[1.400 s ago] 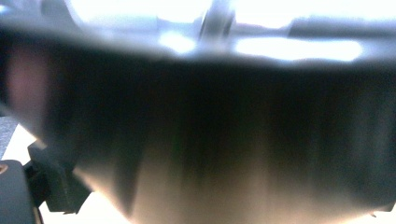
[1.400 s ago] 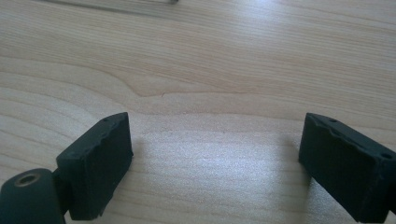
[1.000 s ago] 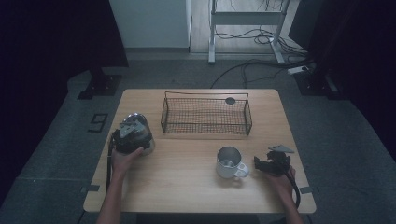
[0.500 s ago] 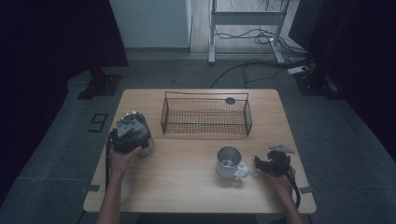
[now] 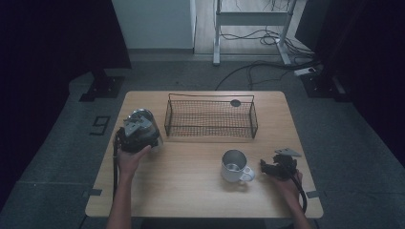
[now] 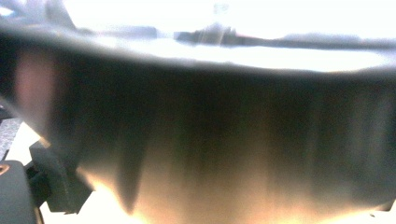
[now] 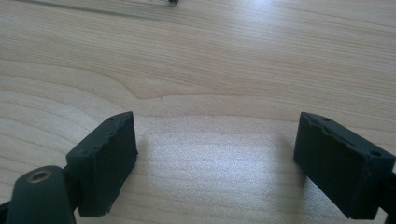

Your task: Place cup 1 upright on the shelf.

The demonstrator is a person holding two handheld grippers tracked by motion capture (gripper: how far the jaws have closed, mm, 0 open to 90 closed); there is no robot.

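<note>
Little has moved since the earlier frames: only the left gripper [image 5: 137, 133] has edged slightly, remaining at the table's [image 5: 191, 191] left edge around a metal pot [image 5: 142, 118]. Its own view is blocked by a blurred, brushed-metal wall; one jaw shows low at the left, so it appears closed against the pot, though the grip cannot be confirmed. Centre rear stands a black wire basket [image 5: 210, 117], rectangular, its long axis across the table. Right of centre, a shiny metal mug [image 5: 234, 166] sits upright, handle toward the right gripper [image 5: 277, 168], which is the nearer tool, just beside it, jaws wide apart and empty over bare woodgrain.
</note>
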